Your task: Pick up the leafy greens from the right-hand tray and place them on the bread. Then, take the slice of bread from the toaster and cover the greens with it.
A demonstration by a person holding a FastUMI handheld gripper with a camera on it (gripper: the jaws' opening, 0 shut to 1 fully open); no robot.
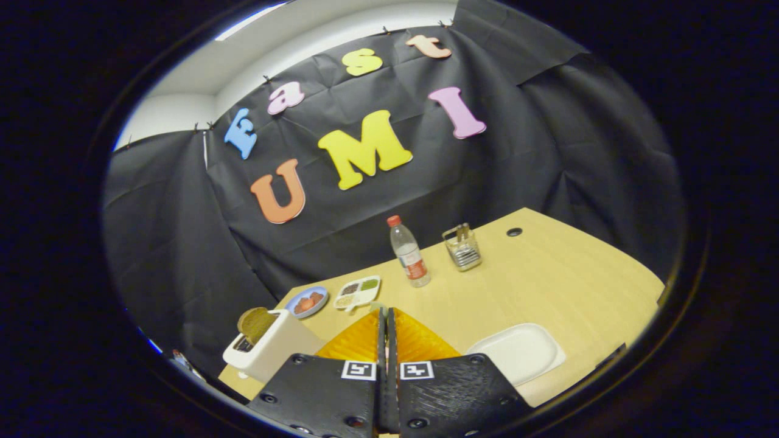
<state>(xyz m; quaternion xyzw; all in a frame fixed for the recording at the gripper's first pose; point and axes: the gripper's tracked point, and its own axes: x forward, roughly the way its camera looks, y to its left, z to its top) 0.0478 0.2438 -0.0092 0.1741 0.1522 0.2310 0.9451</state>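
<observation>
The hand-held gripper is held closed and empty above the tabletop; bread stands upright in the toaster, ready for extraction.

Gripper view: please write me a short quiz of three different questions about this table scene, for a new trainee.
1. True or false: a slice of bread stands in the toaster.
2. Which thing stands nearest the water bottle? A) the wire holder B) the white tray C) the toaster
3. Fill in: the gripper has its fingers ____, with nothing between them.

Key: 1 true; 2 A; 3 closed. The divided tray and blue plate lie beyond the fingers, on the table.
</observation>
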